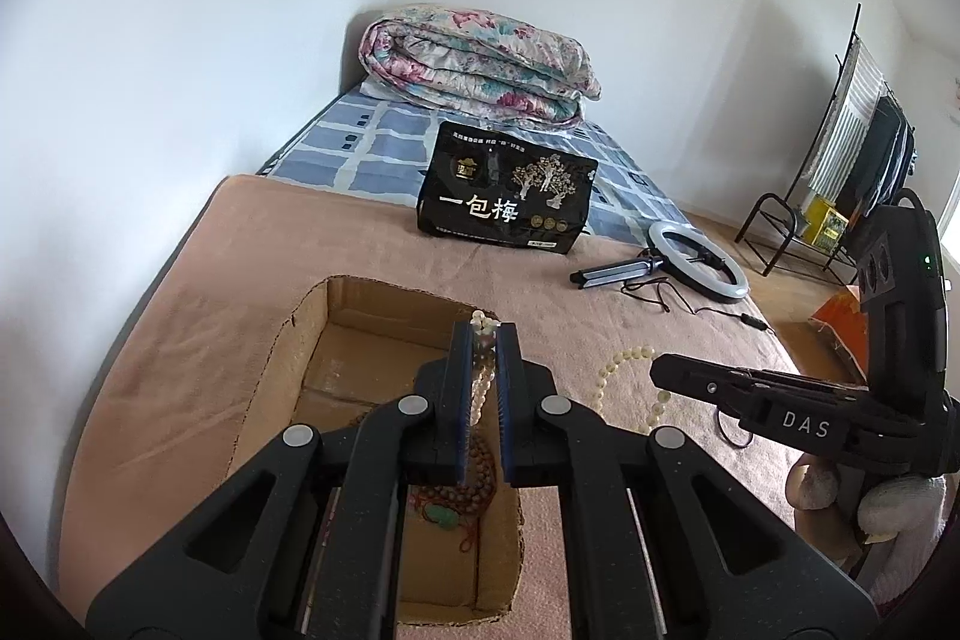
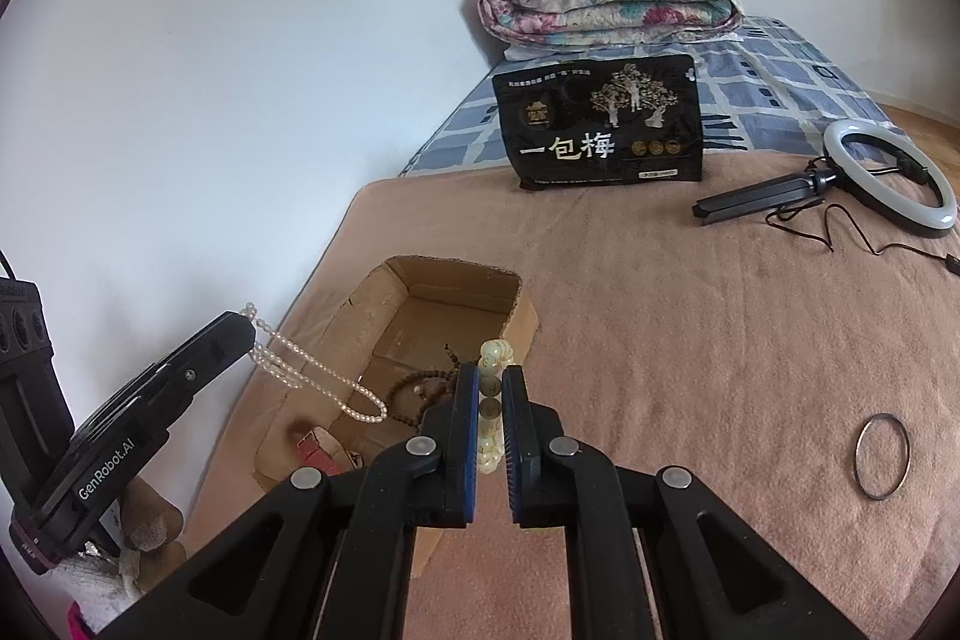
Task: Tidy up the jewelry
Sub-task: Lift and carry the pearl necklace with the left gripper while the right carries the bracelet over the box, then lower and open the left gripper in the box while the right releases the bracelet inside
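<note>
- A bed against a white wall, spread with a tan blanket [image 2: 690,340] over a blue checked sheet [image 1: 372,148]; a folded floral quilt [image 1: 480,61] lies at the far end
- A black snack bag [image 2: 603,127] stands mid-bed, a ring light [image 2: 888,175] just beside it
- The left gripper [image 1: 483,331], clamped on a pearl necklace [image 2: 318,370], dangles it over an open cardboard box [image 2: 420,304] holding a brown bead string [image 2: 420,388]
- The right gripper [image 2: 491,373] pinches a pale bead bracelet [image 2: 495,358] just beside the box
- 1 dark bangle [image 2: 882,456] lies on the blanket, well apart
- A metal rack [image 1: 840,160] stands by the far wall
</note>
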The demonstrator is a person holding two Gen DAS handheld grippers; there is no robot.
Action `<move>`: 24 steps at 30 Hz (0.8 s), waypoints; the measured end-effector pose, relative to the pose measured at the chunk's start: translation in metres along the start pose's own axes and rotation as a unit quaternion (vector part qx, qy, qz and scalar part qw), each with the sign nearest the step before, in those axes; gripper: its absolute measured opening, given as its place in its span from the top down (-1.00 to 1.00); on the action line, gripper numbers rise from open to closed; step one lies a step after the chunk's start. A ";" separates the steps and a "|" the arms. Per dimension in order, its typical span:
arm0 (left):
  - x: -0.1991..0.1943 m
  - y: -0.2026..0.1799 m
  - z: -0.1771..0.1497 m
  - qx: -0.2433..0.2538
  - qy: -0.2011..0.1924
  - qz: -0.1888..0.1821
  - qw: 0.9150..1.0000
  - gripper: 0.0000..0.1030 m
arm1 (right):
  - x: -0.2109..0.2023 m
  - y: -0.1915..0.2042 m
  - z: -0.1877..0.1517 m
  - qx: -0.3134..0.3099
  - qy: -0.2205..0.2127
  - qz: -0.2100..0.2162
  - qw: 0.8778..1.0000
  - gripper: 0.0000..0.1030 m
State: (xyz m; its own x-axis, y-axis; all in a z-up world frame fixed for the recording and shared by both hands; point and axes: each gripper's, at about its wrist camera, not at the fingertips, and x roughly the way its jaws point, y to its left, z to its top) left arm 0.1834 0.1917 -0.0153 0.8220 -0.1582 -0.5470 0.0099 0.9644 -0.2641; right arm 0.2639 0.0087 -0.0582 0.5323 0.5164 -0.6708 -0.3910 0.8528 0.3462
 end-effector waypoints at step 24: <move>0.020 0.073 -0.014 -0.038 0.033 0.055 0.997 0.90 | 0.077 0.048 -0.007 -0.051 0.038 0.005 0.998 0.90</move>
State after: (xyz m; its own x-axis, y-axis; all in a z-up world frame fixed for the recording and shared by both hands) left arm 0.1925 0.2562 -0.0564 0.7763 -0.0680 -0.6267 -0.1234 0.9586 -0.2568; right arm 0.2808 0.0889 -0.0976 0.4711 0.5133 -0.7174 -0.4722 0.8337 0.2864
